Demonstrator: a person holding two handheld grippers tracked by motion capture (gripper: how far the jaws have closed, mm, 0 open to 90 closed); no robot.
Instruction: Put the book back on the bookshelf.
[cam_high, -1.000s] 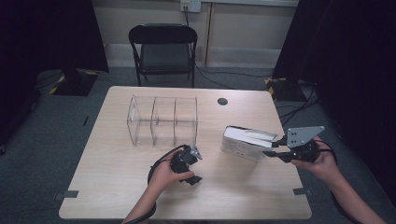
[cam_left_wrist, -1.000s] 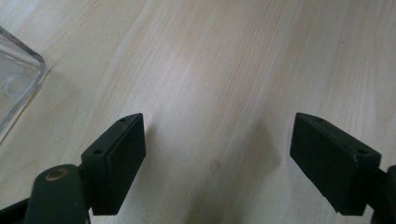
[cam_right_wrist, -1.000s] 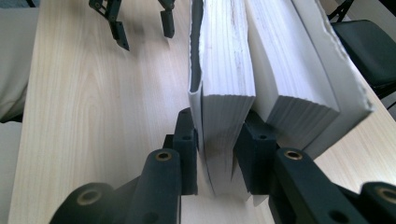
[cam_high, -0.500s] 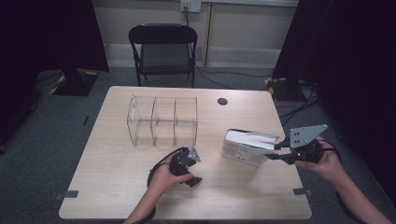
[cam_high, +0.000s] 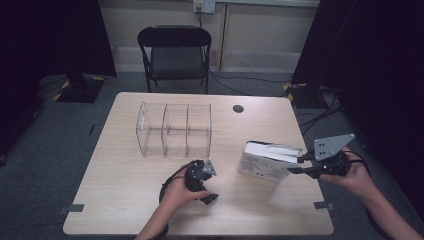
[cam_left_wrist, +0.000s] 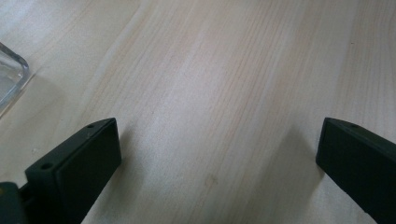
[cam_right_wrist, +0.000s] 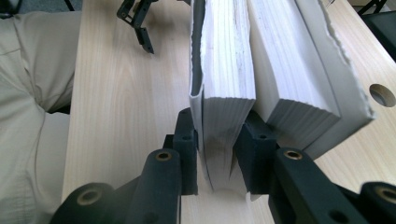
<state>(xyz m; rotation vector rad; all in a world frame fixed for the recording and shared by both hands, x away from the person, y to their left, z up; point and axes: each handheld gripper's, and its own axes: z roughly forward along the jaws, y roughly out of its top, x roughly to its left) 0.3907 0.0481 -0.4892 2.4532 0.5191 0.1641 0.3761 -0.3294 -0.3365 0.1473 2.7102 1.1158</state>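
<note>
A thick white paperback book (cam_high: 265, 160) stands on its edge at the table's right, tilted and partly fanned open. My right gripper (cam_high: 296, 166) is shut on its near end. In the right gripper view the jaws (cam_right_wrist: 219, 140) pinch the cover and a wad of pages, and the remaining pages of the book (cam_right_wrist: 289, 60) splay to the right. My left gripper (cam_high: 209, 184) hovers low over bare tabletop left of the book. Its jaws have just been opening and now stand wide in the left gripper view (cam_left_wrist: 217, 154), with nothing between them.
A clear three-compartment organizer (cam_high: 175, 130) stands at the table's middle back, and its corner (cam_left_wrist: 9, 74) shows in the left gripper view. A cable hole (cam_high: 238, 108) lies beyond the book. A black folding chair (cam_high: 175, 50) stands behind the table (cam_high: 125, 200).
The left gripper's jaws look a little wider apart than before. The book and both hands stay about where they were.
</note>
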